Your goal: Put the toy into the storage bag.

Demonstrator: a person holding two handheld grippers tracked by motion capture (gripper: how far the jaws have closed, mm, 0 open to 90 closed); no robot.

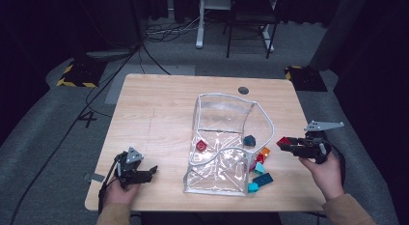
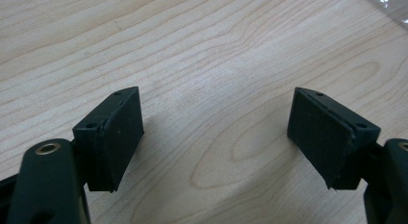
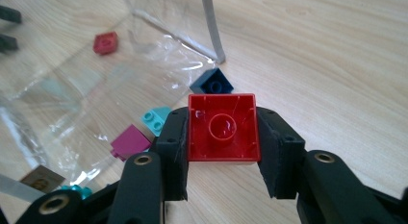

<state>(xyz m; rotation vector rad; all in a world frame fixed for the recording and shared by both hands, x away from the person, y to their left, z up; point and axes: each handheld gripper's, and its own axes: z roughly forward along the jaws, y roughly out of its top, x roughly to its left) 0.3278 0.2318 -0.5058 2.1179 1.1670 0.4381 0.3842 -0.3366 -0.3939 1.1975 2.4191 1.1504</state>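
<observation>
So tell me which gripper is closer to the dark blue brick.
Right. The right gripper, holding a red brick, sits just beside the dark blue brick; the left gripper is open, across the clear bag.

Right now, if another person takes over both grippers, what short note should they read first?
Right gripper: shut on a red brick, held above the table, right of the clear plastic bag.
Left gripper: open, holding nothing, over bare wooden table.
Done: one dark red brick lies in the bag.
Left: the dark blue brick and the orange, magenta and teal bricks lie by the bag's right edge.
</observation>
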